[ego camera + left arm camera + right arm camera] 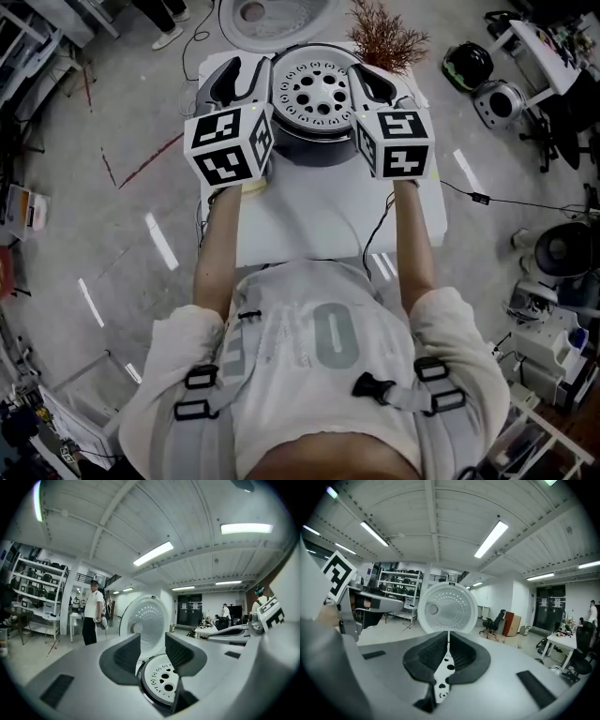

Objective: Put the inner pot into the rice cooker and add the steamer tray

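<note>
The steamer tray (314, 89) is grasped by its rim in the clenched right gripper (447, 641) and extends ahead of and below its jaws, over the rice cooker (309, 145) on the desk (319, 220). The left gripper (151, 644) is released, its jaws apart, with the tray's opposite edge just below and between them. The tray is best held level, centred ahead of both grippers in front of the raised lid (447, 606), and lowered evenly so that neither edge catches.
</note>
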`<state>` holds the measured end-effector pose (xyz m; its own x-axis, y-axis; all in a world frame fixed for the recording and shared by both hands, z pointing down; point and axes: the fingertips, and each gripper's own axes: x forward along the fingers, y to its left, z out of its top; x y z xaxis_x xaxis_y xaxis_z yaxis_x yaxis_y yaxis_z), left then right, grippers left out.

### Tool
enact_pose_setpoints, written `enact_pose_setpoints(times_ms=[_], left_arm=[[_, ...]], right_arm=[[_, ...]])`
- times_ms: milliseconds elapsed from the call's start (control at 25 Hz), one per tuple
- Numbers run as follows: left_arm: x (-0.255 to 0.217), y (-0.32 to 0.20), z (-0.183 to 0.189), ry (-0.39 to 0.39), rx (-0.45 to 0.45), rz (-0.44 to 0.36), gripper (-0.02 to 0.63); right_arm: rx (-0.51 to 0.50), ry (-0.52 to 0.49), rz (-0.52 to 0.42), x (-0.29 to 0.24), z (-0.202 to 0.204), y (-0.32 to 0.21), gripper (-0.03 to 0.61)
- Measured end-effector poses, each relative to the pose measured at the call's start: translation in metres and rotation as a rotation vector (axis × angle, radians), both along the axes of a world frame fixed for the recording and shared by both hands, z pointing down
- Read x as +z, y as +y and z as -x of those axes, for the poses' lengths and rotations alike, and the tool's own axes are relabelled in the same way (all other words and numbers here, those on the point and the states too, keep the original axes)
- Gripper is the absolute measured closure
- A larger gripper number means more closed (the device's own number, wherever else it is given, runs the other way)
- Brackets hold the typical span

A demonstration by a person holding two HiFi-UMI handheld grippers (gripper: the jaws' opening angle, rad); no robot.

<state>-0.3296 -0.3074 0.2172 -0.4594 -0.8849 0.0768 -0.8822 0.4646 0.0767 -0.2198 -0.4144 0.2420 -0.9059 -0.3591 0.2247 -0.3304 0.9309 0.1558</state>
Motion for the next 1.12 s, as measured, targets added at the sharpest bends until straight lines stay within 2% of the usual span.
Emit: enact_pose_setpoints(times_ms=[120, 240, 360, 480, 680, 920, 1120], left_arm=[[-0.021, 0.024, -0.009, -0.058, -0.003, -0.052, 0.456], [-0.030, 0.046, -0.018, -0.094, -0.014, -0.072, 0.493], [-0.032, 0.071, -0.026, -0.155, -0.047, -0.082, 0.565], [-0.029, 0.092, -0.035, -0.192, -0.044, -0.092, 0.584], [0.000, 0.118, -0.042, -0.156, -0.036, -0.053, 0.592], [0.042, 0.136, -0.039, -0.087, -0.005, 0.012, 0.592], [0.049, 0.141, -0.031, -0.067, 0.009, 0.023, 0.592]], right_arm=[[-0.034, -0.109, -0.034, -0.027, -0.001, 0.029, 0.569], [-0.051, -0.184, -0.047, -0.043, -0.004, 0.056, 0.569], [-0.051, -0.222, -0.052, -0.047, -0.006, 0.082, 0.569], [-0.039, -0.233, -0.056, -0.040, -0.009, 0.103, 0.569], [-0.006, -0.226, -0.039, -0.017, -0.024, 0.126, 0.569], [0.055, -0.146, 0.007, 0.031, -0.040, 0.140, 0.571], [0.087, -0.152, 0.015, 0.032, -0.041, 0.142, 0.571]])
